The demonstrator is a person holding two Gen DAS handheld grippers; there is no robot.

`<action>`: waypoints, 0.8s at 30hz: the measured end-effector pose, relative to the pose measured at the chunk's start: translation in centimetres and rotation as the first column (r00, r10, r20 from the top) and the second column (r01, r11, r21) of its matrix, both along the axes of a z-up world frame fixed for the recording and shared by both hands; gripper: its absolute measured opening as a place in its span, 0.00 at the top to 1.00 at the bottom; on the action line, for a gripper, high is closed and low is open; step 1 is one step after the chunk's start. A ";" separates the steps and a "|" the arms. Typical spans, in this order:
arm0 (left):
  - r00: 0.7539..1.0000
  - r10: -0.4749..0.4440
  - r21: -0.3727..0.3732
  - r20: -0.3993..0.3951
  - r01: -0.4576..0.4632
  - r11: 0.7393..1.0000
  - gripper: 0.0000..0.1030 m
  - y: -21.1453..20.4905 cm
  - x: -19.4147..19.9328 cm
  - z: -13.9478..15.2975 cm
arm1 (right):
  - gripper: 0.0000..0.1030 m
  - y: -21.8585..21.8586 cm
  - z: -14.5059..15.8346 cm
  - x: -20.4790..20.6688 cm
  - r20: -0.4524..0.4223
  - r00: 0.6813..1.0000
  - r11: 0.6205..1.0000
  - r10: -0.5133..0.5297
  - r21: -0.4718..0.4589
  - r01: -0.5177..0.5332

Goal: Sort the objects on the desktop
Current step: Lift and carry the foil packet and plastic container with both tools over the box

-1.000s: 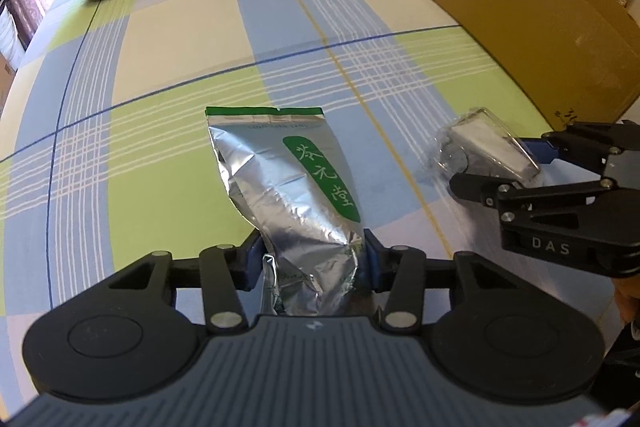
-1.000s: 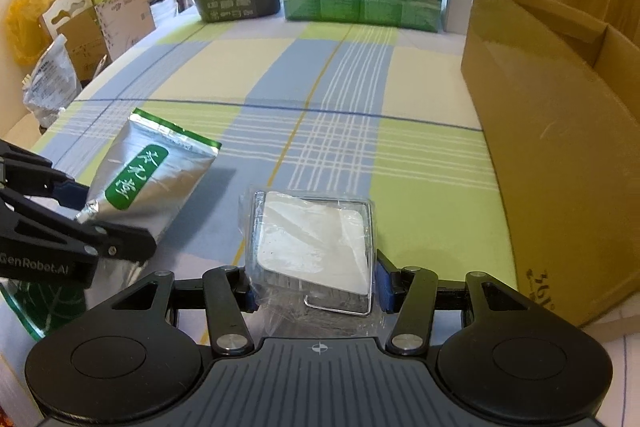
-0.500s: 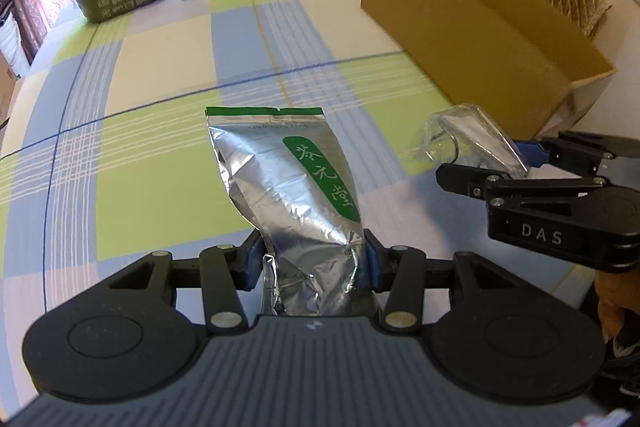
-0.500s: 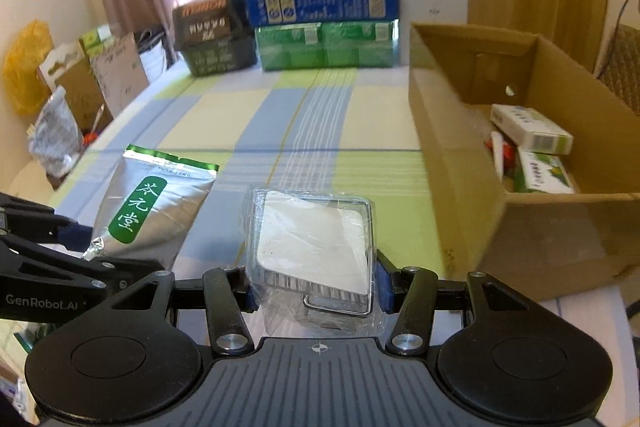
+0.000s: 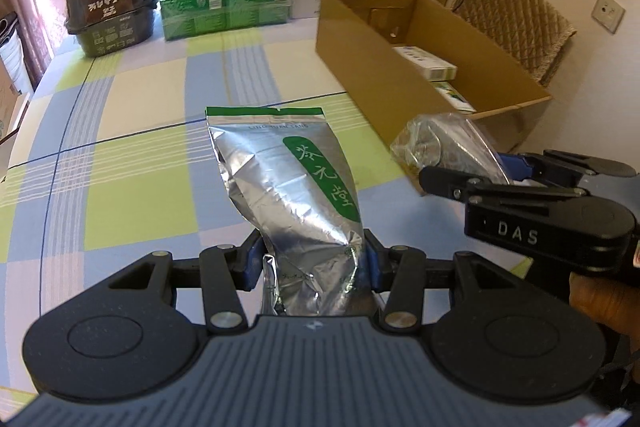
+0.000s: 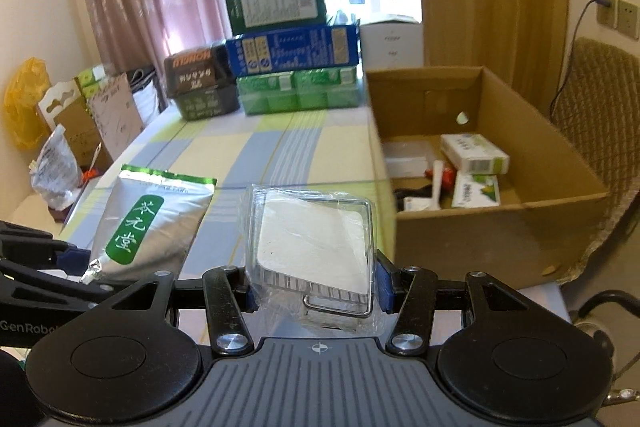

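The left claw (image 5: 310,261) is clamped on the bottom of a crinkled silver foil pouch with a green label (image 5: 292,187), held above the checked-cloth counter (image 5: 132,131). The right claw (image 6: 316,285) grips a clear plastic-wrapped white square pad in a wire frame (image 6: 316,247), raised just left of the open brown cardboard box (image 6: 492,227) holding small packets.

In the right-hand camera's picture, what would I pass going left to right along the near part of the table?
Left tongs → silver tea pouch → clear-wrapped wire rack in the right tongs → open cardboard box.
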State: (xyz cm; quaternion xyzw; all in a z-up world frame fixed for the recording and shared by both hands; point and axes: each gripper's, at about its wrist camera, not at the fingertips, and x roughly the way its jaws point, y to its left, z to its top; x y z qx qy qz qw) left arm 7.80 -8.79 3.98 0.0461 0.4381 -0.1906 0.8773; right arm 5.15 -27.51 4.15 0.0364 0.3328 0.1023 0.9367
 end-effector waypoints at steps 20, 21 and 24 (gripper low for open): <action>0.994 -0.090 0.005 0.057 0.090 0.996 0.58 -6.3 -1.0 3.2 | 0.52 -7.2 3.9 -1.4 0.072 0.989 0.991 -0.131 0.014 0.131; 0.994 -0.096 0.005 0.058 0.096 0.995 0.58 -6.7 -0.8 3.3 | 0.52 -7.7 4.1 -1.3 0.075 0.987 0.990 -0.139 0.014 0.138; 0.992 -0.112 0.003 0.065 0.112 0.994 0.58 -7.8 -0.4 3.7 | 0.52 -8.8 4.4 -1.0 0.082 0.984 0.988 -0.156 0.009 0.156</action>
